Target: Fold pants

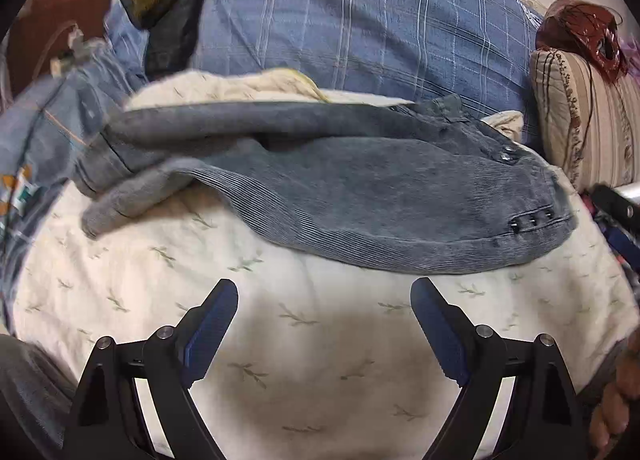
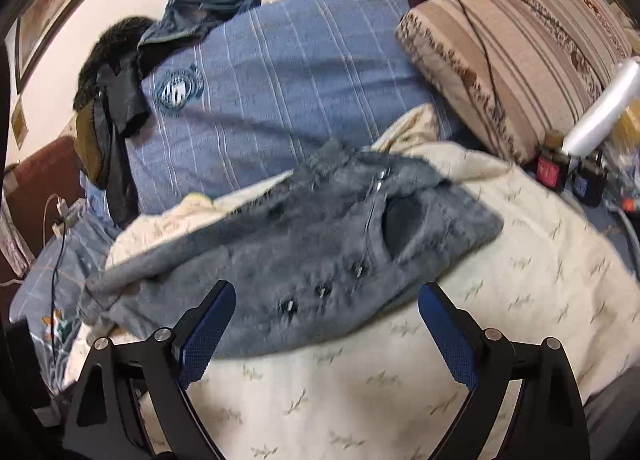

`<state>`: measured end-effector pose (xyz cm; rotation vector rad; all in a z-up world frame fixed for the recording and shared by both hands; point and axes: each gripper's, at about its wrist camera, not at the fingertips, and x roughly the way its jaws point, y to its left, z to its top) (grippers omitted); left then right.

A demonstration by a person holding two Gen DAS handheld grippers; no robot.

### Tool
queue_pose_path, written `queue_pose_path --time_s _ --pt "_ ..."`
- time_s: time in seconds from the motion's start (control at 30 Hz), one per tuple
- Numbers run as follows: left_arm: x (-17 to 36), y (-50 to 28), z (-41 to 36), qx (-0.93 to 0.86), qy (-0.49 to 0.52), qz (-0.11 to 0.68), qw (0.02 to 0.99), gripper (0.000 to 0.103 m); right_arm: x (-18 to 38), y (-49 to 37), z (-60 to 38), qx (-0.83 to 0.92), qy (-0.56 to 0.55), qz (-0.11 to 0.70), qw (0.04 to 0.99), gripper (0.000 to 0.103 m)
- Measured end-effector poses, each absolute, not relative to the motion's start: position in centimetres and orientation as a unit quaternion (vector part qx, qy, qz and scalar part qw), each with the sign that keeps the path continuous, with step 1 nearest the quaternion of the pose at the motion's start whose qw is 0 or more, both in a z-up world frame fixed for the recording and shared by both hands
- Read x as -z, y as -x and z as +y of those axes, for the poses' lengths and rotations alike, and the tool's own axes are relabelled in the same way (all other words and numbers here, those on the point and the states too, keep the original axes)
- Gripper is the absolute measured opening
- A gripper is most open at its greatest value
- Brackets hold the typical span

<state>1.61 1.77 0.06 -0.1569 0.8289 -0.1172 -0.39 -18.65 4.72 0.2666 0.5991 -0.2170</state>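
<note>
Both grippers stand wide apart at the jaws and hold nothing. Left gripper (image 1: 324, 300) hangs over bare cream bedspread (image 1: 320, 340), its blue pads (image 1: 212, 324) well short of the cloth ahead. Right gripper (image 2: 326, 306) sits closer in: its left finger overlaps the near hem of the pants (image 2: 320, 244) in its view, though whether it touches the fabric I cannot tell, since that view is smeared by motion.

Beyond the fingers, the grey-blue corduroy pants (image 1: 360, 196) lie across the middle of the bedspread, doubled lengthwise, with the waistband and its metal buttons (image 1: 508, 154) toward the right edge and the leg ends trailing off toward the left edge. One leg end curls loose and bunched there. Behind the pants sits a blue plaid pillow (image 1: 360, 20) at the far edge of the bed, and a striped cushion (image 1: 580, 120) at the far right corner.

Judging from this, a fold across the length is still to come. The risks: a pinch that takes only the top layer would let the under leg slide out of line; the bunched leg end could be folded in as a lump; and a low grab may catch the bedspread along with the corduroy and drag it up.
</note>
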Motion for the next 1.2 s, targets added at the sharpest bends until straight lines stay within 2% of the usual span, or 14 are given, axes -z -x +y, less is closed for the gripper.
queue_pose_path --time_s 0.23,0.47,0.53,0.63,0.67,0.7,0.73,0.77,0.8,0.87,0.9,1.0,1.1,1.2 --pt "0.6 -4.9 0.5 0.137 0.184 0.476 0.849 0.089 -7.3 -6.1 -26.2 0.122 -0.133 0.363 0.914 0.094" --pt "2.9 -8.3 -3.0 0.168 0.254 0.527 0.794 0.089 -1.9 -8.1 -35.0 0.172 -0.203 0.433 0.862 0.093" --pt "2.8 -9.6 -3.5 0.164 0.263 0.518 0.797 0.089 0.1 -8.3 -36.6 0.151 -0.254 0.456 0.839 0.091" --pt "3.6 -12.2 -4.2 0.165 0.290 0.533 0.777 0.089 1.6 -8.4 -38.3 0.125 -0.337 0.446 0.820 0.089" --pt "4.1 -12.9 -4.2 0.160 0.299 0.540 0.770 0.089 2.0 -8.6 -38.4 0.118 -0.351 0.445 0.816 0.083" --pt "4.3 -13.5 -4.2 0.152 0.309 0.542 0.767 0.088 2.6 -9.0 -38.2 0.115 -0.354 0.453 0.810 0.069" --pt "4.1 -14.1 -4.1 0.147 0.315 0.537 0.769 0.084 2.7 -9.2 -38.0 0.123 -0.346 0.460 0.809 0.059" --pt "3.9 -14.5 -4.1 0.144 0.311 0.536 0.771 0.060 2.6 -9.3 -37.6 0.133 -0.331 0.463 0.812 0.034" --pt "3.8 -14.8 -4.2 0.138 0.297 0.541 0.774 0.028 2.0 -9.2 -37.1 0.137 -0.311 0.466 0.817 0.005" --pt "4.1 -15.4 -3.8 0.119 0.285 0.563 0.767 0.011 1.1 -8.6 -37.0 0.147 -0.303 0.453 0.825 0.003" --pt "4.2 -15.4 -3.2 0.112 0.298 0.564 0.762 0.008 -0.2 -7.7 -36.9 0.156 -0.294 0.440 0.834 0.003" --pt "3.1 -14.8 -1.6 0.133 0.319 0.549 0.761 0.005 -3.4 -4.9 -36.1 0.143 -0.293 0.404 0.854 0.002" --pt "0.8 -12.9 -0.6 0.153 0.289 0.534 0.780 0.005 -5.7 -1.7 -34.4 0.155 -0.274 0.395 0.863 0.002" --pt "1.8 -11.3 -0.5 0.154 0.242 0.555 0.781 0.005 -4.0 0.5 -33.3 0.194 -0.268 0.418 0.846 0.002"
